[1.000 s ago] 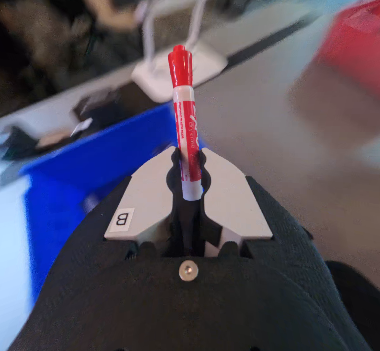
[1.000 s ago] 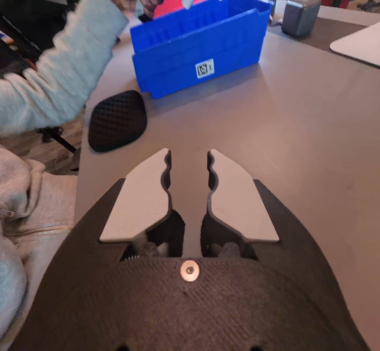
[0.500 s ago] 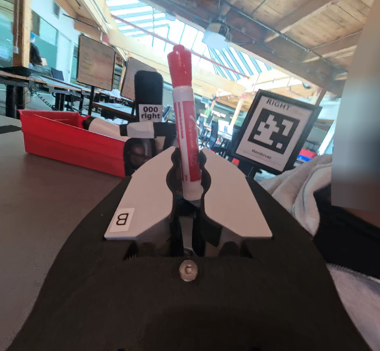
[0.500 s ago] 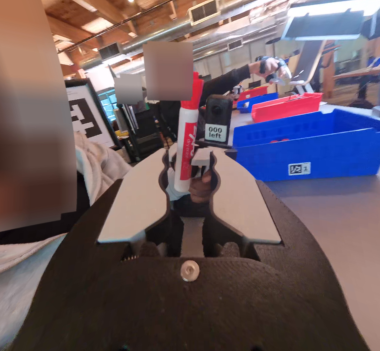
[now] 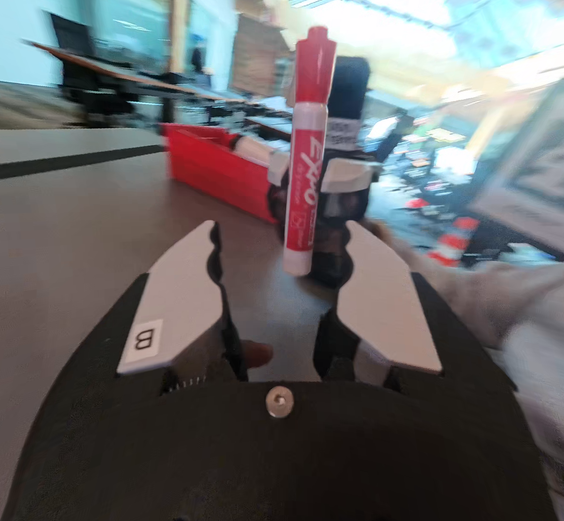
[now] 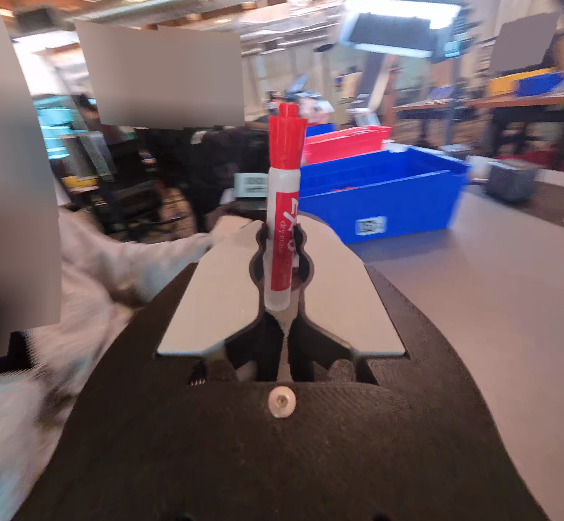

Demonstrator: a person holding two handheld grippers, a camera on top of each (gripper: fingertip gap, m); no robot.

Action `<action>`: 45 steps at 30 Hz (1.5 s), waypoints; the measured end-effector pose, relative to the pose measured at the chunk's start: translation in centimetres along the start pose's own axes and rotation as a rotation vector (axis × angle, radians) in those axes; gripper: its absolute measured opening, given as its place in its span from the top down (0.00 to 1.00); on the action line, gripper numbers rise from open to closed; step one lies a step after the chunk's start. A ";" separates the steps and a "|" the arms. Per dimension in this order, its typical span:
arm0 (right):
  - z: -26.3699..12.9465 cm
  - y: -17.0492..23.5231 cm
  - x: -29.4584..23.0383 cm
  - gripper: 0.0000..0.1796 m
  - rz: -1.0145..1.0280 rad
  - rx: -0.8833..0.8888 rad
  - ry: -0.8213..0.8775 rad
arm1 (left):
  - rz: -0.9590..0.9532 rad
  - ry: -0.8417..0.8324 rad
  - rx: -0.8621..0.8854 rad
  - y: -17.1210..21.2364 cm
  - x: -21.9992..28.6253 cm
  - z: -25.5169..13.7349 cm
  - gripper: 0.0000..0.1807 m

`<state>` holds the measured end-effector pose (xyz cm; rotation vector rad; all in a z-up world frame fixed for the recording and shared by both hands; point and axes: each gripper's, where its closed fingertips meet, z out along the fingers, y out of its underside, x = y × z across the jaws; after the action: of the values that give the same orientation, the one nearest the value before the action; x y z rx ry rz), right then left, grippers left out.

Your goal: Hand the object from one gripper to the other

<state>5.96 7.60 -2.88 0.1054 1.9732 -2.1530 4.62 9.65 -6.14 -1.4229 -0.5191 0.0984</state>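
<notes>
one marker (image 6: 282,222), right gripper (image 6: 282,250) clamping.

Glossy plastic on the red marker (image 6: 282,201), smooth cap and barrel. The right gripper (image 6: 282,231) shows matt grey fingers (image 6: 335,292) on a black, finely ribbed body. Blue bin (image 6: 396,201): smooth plastic. The table (image 6: 488,277) looks matt grey. Fuzzy cloth sleeve (image 6: 100,262) at left.
</notes>
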 end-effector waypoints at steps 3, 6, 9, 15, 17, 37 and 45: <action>-0.6 -0.1 2.9 0.90 -0.035 0.037 0.252 | 0.197 -0.283 -0.058 0.4 -2.8 -0.4 0.52; -0.5 0.2 3.7 0.89 -0.062 0.050 0.355 | 0.333 -0.392 -0.051 0.0 -3.1 -0.6 0.67; 0.2 0.7 3.6 0.89 -0.084 0.053 0.387 | 0.384 -0.386 -0.074 0.3 -2.7 -0.4 0.79; 0.8 0.8 2.8 0.89 -0.114 0.044 0.343 | 0.253 -0.226 -0.043 0.5 -1.4 -0.3 0.89; 0.9 0.2 1.3 0.83 -0.069 0.068 0.205 | 0.159 -0.018 -0.015 0.3 0.8 -0.2 0.90; 0.8 1.2 2.3 0.89 -0.085 0.032 0.287 | 0.319 -0.214 -0.069 1.1 -1.2 -0.2 0.89; 0.7 0.1 -1.6 0.81 0.057 0.039 -0.061 | 0.016 0.248 0.037 -0.2 3.8 -0.8 0.90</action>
<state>7.59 7.07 -2.63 0.0992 1.8727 -2.1335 8.24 10.28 -4.96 -1.3803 -0.3006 -0.0554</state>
